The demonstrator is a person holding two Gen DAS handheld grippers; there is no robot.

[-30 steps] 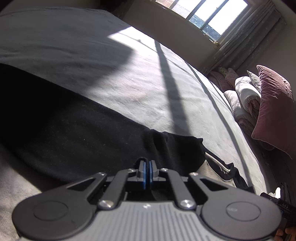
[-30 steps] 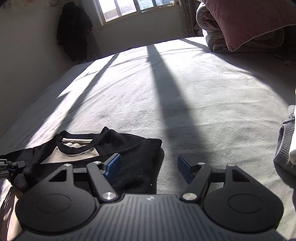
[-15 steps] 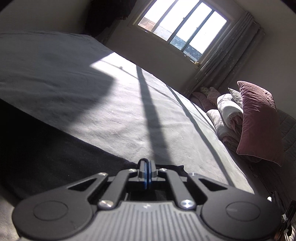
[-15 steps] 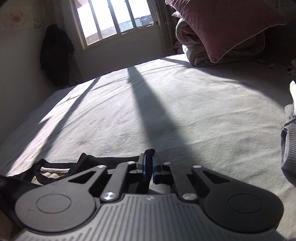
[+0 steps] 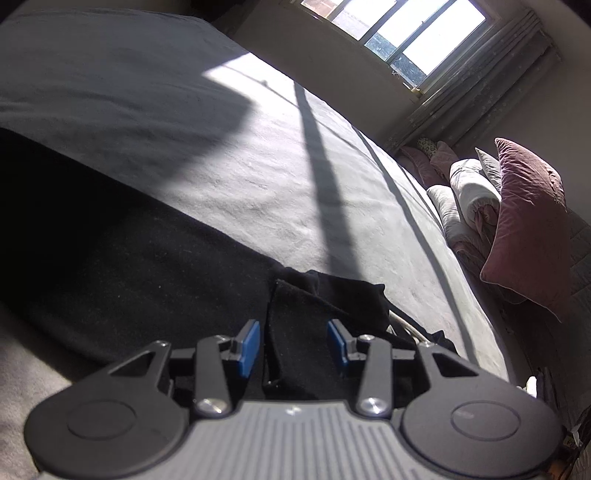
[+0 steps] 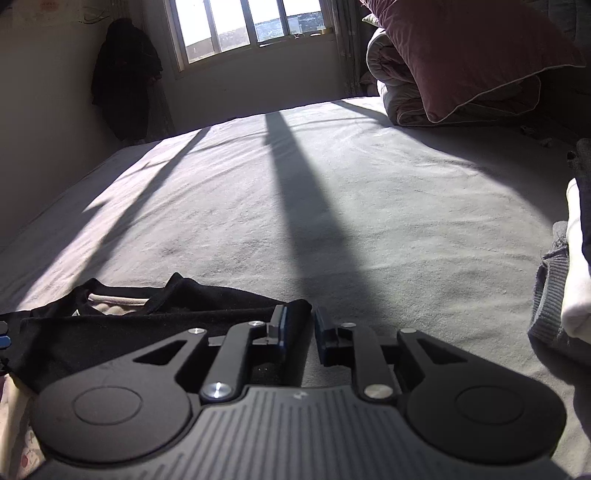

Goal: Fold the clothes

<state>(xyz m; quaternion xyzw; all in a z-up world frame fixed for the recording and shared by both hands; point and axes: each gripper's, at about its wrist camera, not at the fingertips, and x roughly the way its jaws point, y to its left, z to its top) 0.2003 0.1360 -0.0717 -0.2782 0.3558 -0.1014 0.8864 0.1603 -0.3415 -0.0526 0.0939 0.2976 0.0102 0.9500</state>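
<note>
A black shirt [image 5: 147, 277] lies flat on the grey bed sheet [image 5: 277, 177]; its neckline with a pale inner lining shows in the right wrist view [image 6: 110, 299]. My left gripper [image 5: 293, 343] hangs over the shirt's near edge, its jaws opening. A raised fold of black cloth [image 5: 295, 325] stands between the blue pads [image 5: 248, 347], which do not press on it. My right gripper [image 6: 300, 328] is at the shirt's right corner [image 6: 295, 310], its jaws opening too. The corner lies loose between its pads [image 6: 282, 325].
Maroon pillows and rolled quilts [image 6: 461, 48] are piled at the head of the bed. A stack of folded grey and white clothes [image 6: 561, 295] sits at the right. A dark garment [image 6: 125, 81] hangs on the wall by the window [image 6: 251, 26]. Sunlit sheet [image 6: 332, 206] stretches ahead.
The left gripper, shut in both earlier frames, has let go and its pads now stand apart. The right gripper went from wide open to shut on the shirt corner, and its pads are parted again.
</note>
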